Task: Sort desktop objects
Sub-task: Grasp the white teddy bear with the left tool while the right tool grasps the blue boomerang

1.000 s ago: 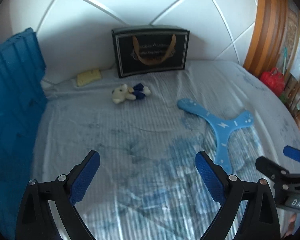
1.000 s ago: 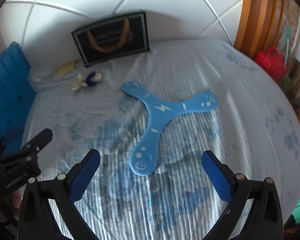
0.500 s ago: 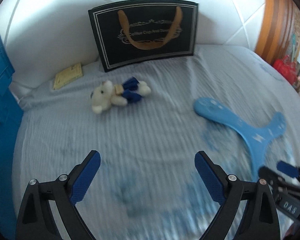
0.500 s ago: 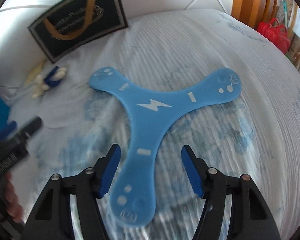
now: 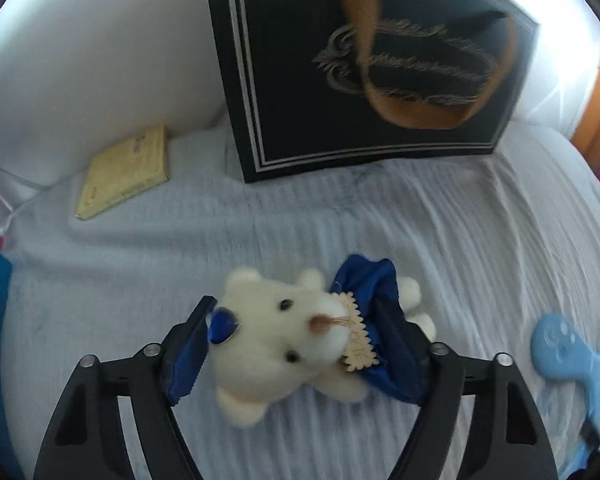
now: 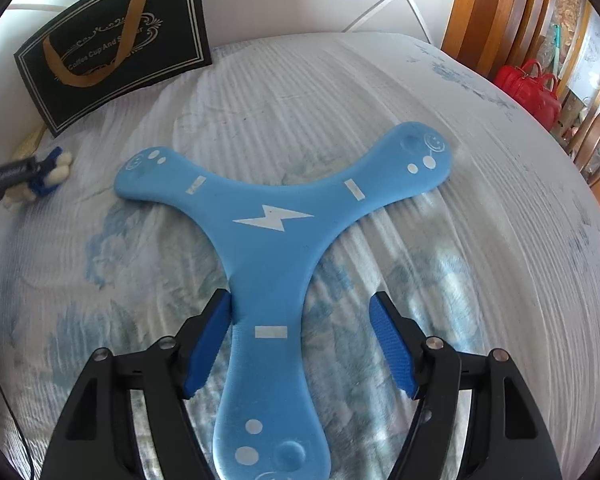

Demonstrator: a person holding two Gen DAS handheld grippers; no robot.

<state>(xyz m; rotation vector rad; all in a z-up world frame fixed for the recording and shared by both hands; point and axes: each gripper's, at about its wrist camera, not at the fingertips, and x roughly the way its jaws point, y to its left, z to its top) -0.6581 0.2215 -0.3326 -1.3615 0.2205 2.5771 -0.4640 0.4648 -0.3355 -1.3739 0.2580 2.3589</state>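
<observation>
left gripper straddling teddy bear, right gripper straddling boomerang

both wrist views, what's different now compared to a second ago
The left gripper has moved forward across the bed and now brackets the white plush bear in blue clothes, its jaws narrowed around it. The right gripper has advanced over the light blue three-armed boomerang and straddles its nearest arm, still not clamped. The bear, boomerang, black paper gift bag and yellow booklet lie where they were.

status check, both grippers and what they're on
Left gripper straddling teddy bear. Right gripper open around boomerang arm. Nothing in the way.
</observation>
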